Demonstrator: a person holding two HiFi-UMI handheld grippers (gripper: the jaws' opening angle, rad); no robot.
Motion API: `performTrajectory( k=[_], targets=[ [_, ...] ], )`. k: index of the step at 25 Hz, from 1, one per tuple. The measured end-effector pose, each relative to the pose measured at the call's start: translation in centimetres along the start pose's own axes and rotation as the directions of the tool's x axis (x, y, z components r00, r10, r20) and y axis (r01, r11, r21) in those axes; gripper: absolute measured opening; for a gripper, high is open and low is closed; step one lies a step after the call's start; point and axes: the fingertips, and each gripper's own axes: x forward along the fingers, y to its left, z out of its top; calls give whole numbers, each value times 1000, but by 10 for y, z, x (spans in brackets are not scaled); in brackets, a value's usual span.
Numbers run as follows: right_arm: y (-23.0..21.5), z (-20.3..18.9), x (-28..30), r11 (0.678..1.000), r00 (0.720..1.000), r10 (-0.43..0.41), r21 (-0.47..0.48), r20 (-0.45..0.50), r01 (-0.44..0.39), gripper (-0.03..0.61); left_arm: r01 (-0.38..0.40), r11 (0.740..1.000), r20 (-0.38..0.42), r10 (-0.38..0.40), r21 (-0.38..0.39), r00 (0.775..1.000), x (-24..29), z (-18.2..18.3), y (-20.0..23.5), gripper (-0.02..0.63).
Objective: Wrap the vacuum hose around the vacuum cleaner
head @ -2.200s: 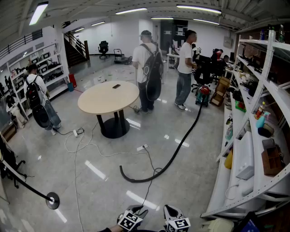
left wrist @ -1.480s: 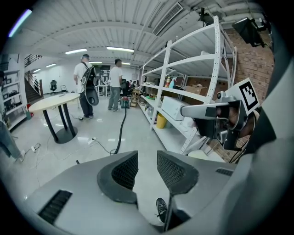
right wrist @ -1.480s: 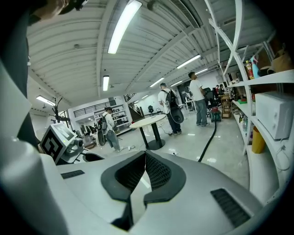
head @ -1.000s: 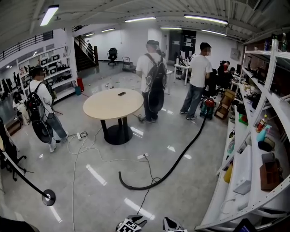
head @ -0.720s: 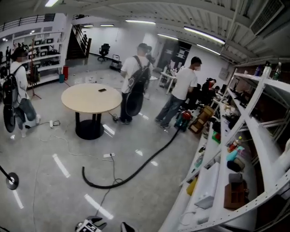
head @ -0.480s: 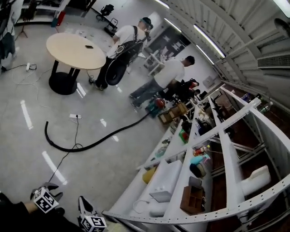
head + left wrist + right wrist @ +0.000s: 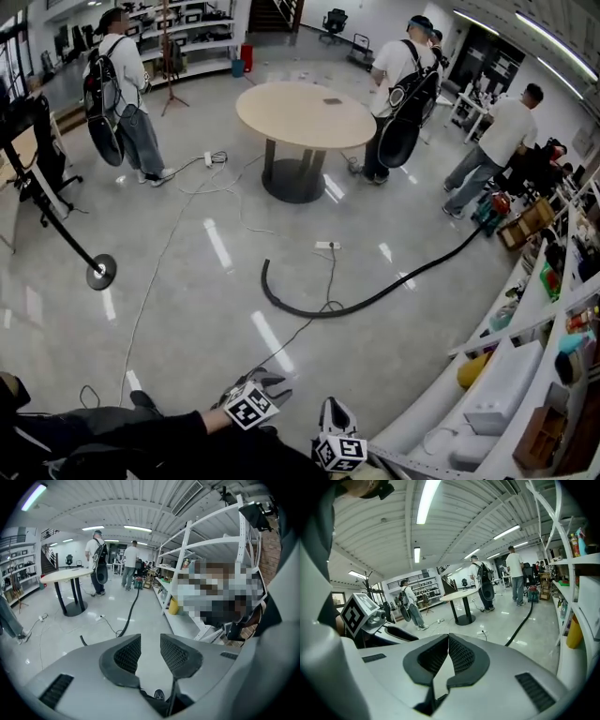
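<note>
Since the floor (image 7: pixel 169 309) carries the hose (image 7: pixel 375 298) in a long curve, well out of reach, walking closer comes first, I judge. Its far end runs to the vacuum (image 7: pixel 494 206). Better to grasp near the free curled end and gather towards the vacuum. The left gripper (image 7: pixel 149 641) stands slightly apart, empty; the right gripper (image 7: pixel 448 639) is closed together, empty, and needs opening.

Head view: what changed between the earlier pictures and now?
The view swung about and tipped down toward the floor. Nothing was taken hold of or let go: the left tool is slightly open and empty, the right tool shut on nothing. The hose lies in the same curve on the floor, running to the vacuum cleaner.
</note>
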Motion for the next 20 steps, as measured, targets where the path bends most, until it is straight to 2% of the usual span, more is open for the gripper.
performTrajectory(
  k=[6, 11, 15, 20],
  targets=[
    [-13, 37, 55, 998, 1000, 18, -61, -22, -19, 14, 10, 999, 78, -7, -50, 997, 17, 53, 56, 143],
    [-27, 74, 112, 994, 999, 5, -106, -42, -10, 14, 19, 999, 164, -10, -50, 986, 25, 107, 114, 81],
    [-32, 90, 159, 996, 998, -4, -93, -57, -1, 14, 59, 997, 163, -51, -43, 985, 33, 122, 152, 23],
    [-37, 95, 206, 993, 993, 59, -100, -99, -69, 14, 63, 993, 200, -41, -105, 979, 45, 139, 191, 23]
  ],
)
